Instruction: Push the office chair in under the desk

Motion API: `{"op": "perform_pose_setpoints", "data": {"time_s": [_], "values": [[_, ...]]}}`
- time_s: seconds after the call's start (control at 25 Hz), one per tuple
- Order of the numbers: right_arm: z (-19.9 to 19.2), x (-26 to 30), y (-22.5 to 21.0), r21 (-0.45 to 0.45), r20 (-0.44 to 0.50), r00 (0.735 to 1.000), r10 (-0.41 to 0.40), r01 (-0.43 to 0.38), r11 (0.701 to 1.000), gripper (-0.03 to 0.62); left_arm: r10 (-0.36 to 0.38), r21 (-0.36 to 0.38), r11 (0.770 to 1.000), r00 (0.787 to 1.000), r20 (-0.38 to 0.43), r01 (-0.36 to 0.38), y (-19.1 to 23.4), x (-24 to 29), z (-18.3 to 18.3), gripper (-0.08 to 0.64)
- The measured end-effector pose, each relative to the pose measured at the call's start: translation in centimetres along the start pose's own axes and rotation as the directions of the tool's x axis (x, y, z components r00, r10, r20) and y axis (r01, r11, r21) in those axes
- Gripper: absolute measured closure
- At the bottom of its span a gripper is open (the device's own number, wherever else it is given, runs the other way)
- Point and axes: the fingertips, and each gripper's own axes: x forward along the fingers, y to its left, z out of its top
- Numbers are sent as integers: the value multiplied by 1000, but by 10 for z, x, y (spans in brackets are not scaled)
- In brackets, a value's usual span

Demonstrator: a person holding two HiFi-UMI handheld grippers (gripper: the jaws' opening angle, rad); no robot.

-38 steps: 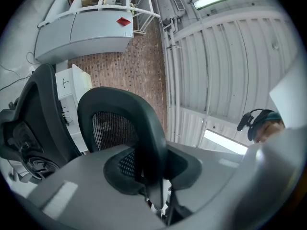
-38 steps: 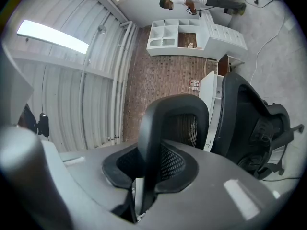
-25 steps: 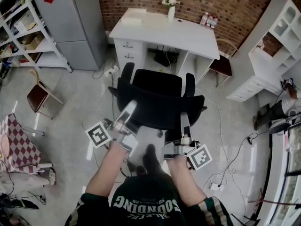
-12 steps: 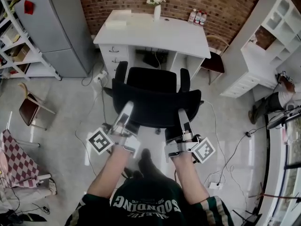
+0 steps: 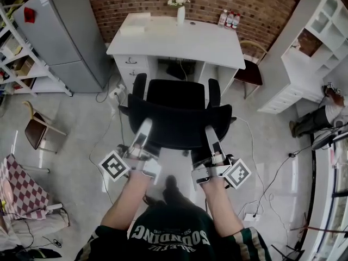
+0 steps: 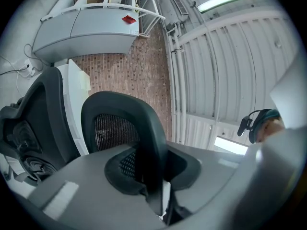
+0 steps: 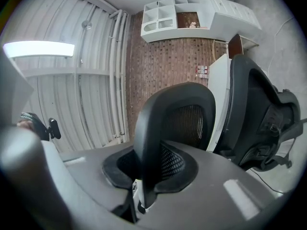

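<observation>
As forearms (image 5: pixel 129 196) reach forward, left claw (image 5: pixel 145 124) and right claw (image 5: pixel 210 131) clamp the office chair (image 5: pixel 179 123).

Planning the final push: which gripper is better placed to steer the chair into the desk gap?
Left, marginally. The left gripper and right gripper both clamp the backrest top, but the left armrest lines up with the drawers, so a rightward nudge from the left likely comes first.

Dark green lettered shirt (image 5: pixel 168 237); grey left tool (image 5: pixel 145 126), right tool (image 5: pixel 209 133) with marker cubes (image 5: pixel 115 166).
</observation>
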Motion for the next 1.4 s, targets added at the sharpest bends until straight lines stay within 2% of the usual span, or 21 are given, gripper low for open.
{"op": "perform_pose_setpoints", "data": {"time_s": [0.28, 0.4, 0.48, 0.56, 0.72, 0.8, 0.92, 1.04, 1.08, 1.12, 1.2, 1.28, 1.4], "values": [[0, -7, -1, -11, -7, 1000, -11, 11, 1000, 540, 19, 50, 999, 1000, -18, -18, -1, -6, -6, 491], [-3, -20, -4, 18, -19, 1000, 11, -11, 1000, 531, 48, 171, 985, 996, -77, -34, -1, -16, -17, 477], [-5, -27, -7, 44, -38, 999, 24, -22, 999, 515, 94, 287, 957, 987, -128, -54, -1, -21, -23, 466], [-7, -33, -8, 59, -56, 998, 24, -20, 998, 497, 139, 371, 926, 978, -157, -72, -1, -28, -22, 443], [-8, -53, -7, -29, -74, 996, -51, 49, 998, 469, 181, 410, 905, 975, -126, -115, -7, -52, -10, 413], [-7, -71, -6, -70, -66, 994, -83, 79, 994, 474, 212, 440, 886, 972, -97, -149, -11, -72, -4, 417], [0, -98, -6, -128, -27, 992, -122, 118, 985, 476, 270, 522, 831, 960, -78, -192, -13, -100, 2, 423], [5, -120, -8, -200, -1, 988, -156, 153, 968, 479, 303, 607, 770, 950, -77, -196, -17, -117, 1, 423], [6, -125, -7, -236, 3, 987, -162, 158, 959, 487, 314, 634, 747, 947, -72, -200, -18, -122, 0, 430], [7, -129, -4, -277, 6, 986, -166, 161, 947, 505, 326, 660, 722, 943, -61, -207, -19, -127, 1, 486], [6, -135, 5, -387, 11, 985, -172, 163, 907, 606, 349, 705, 674, 936, -38, -223, -20, -135, 3, 552], [7, -137, 14, -515, 17, 983, -185, 167, 841, 604, 367, 727, 646, 930, -29, -232, -18, -141, 6, 565], [16, -136, 13, -668, 20, 972, -232, 186, 721, 604, 391, 755, 611, 920, -26, -239, -12, -143, 12, 565]]}}
